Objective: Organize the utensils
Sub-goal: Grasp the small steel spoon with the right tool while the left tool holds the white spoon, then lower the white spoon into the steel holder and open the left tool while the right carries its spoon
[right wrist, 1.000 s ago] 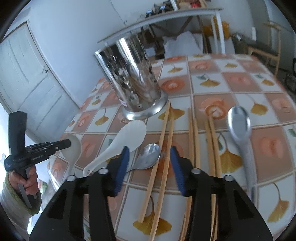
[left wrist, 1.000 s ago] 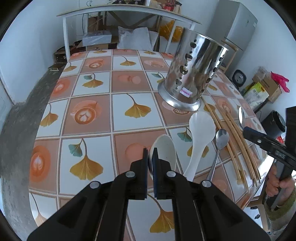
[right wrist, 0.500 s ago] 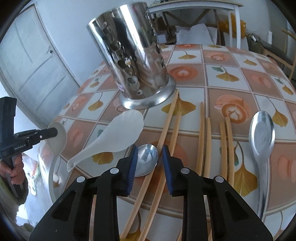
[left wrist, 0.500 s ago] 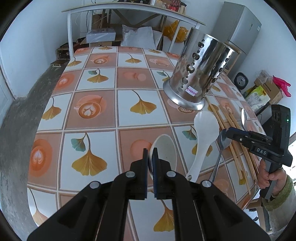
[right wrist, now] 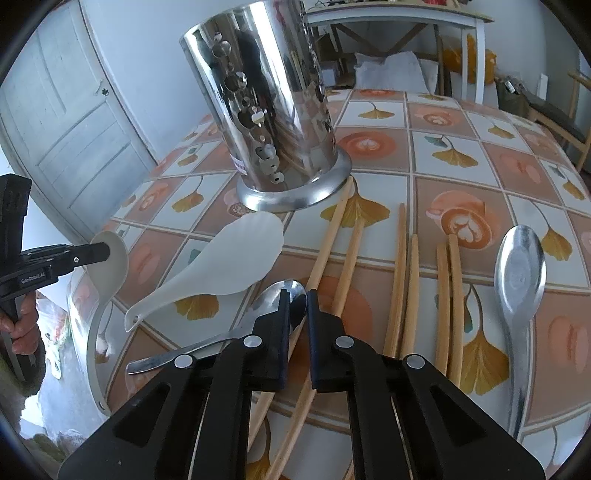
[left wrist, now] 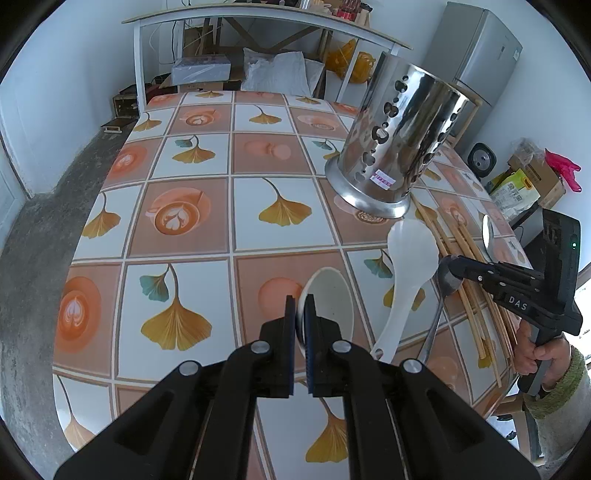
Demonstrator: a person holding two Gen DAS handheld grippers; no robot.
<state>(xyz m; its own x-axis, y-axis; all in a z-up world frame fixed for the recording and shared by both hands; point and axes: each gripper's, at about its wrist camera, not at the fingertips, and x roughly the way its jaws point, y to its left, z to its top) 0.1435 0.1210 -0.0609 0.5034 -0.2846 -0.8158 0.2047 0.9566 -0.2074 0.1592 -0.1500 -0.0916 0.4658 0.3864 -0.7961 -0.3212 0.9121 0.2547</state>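
My left gripper (left wrist: 301, 310) is shut on the rim of a cream ladle (left wrist: 330, 299), held just above the tablecloth. The right wrist view shows that ladle (right wrist: 112, 258) with its handle hanging below the table edge. My right gripper (right wrist: 297, 306) is closing its jaws on the bowl of a small metal spoon (right wrist: 295, 291), and both pads touch it. From the left that gripper (left wrist: 448, 266) sits over the spoon (left wrist: 448, 282). A perforated steel holder (right wrist: 269, 122) stands upright behind. Beside the small spoon lie a white rice paddle (right wrist: 236, 254), several bamboo chopsticks (right wrist: 399, 280) and a large metal spoon (right wrist: 519, 280).
The table (left wrist: 192, 206) has a ginkgo-leaf cloth, and its near edge runs close under both grippers. A white shelf frame (left wrist: 258, 14) and a fridge (left wrist: 476, 48) stand behind it. Boxes (left wrist: 532, 181) sit on the floor at the right. A grey door (right wrist: 59, 122) is at the left.
My right gripper came down and forward onto the small metal spoon, and its jaws narrowed from wide apart to touching the bowl. The left gripper stayed put with the ladle.
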